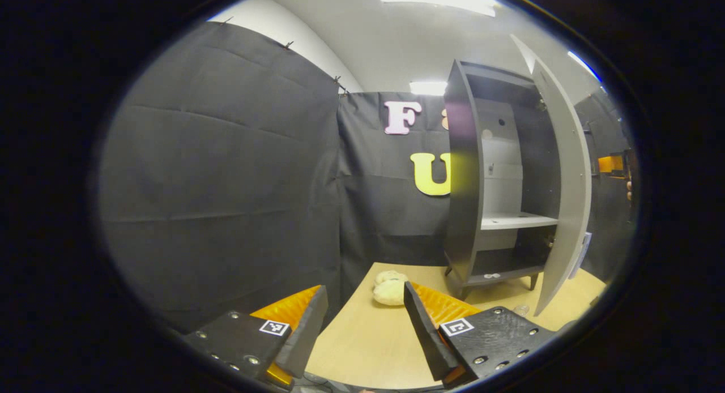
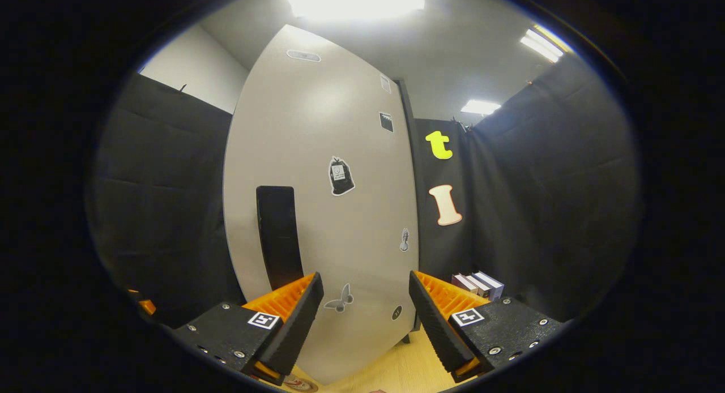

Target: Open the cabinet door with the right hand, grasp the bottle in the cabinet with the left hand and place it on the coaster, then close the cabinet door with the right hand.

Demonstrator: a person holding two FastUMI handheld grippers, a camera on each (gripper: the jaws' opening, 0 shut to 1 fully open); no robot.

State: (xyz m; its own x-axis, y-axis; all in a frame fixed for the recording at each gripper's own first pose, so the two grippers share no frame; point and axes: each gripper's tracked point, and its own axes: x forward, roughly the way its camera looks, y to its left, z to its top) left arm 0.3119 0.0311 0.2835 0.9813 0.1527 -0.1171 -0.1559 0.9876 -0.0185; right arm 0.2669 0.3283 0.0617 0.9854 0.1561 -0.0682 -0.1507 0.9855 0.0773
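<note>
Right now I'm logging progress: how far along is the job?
Done: the door stands open, and the cabinet shelves visible here hold no bottle. In hand: nothing; the left gripper and right gripper are open, the right facing the door's handle. Left: closing the door. Bottle and coaster cannot be confirmed.

A: Where does the left gripper (image 1: 362, 325) sit in the left gripper view?
B: Along the bottom of the frame, its two fingers (image 1: 303, 330) rising from lower left and lower right, tips leaning slightly toward each other

A: Anything between them?
B: No, the jaws stand wide apart with nothing held

A: And the right gripper (image 2: 365, 319) in the right gripper view?
B: Same layout, bottom centre of the frame. Its fingers (image 2: 436, 322) are spread wide as well, gripping nothing

A: Is the other gripper visible far off in the left gripper view?
B: Something small shows at the far right edge, too small to tell
</note>
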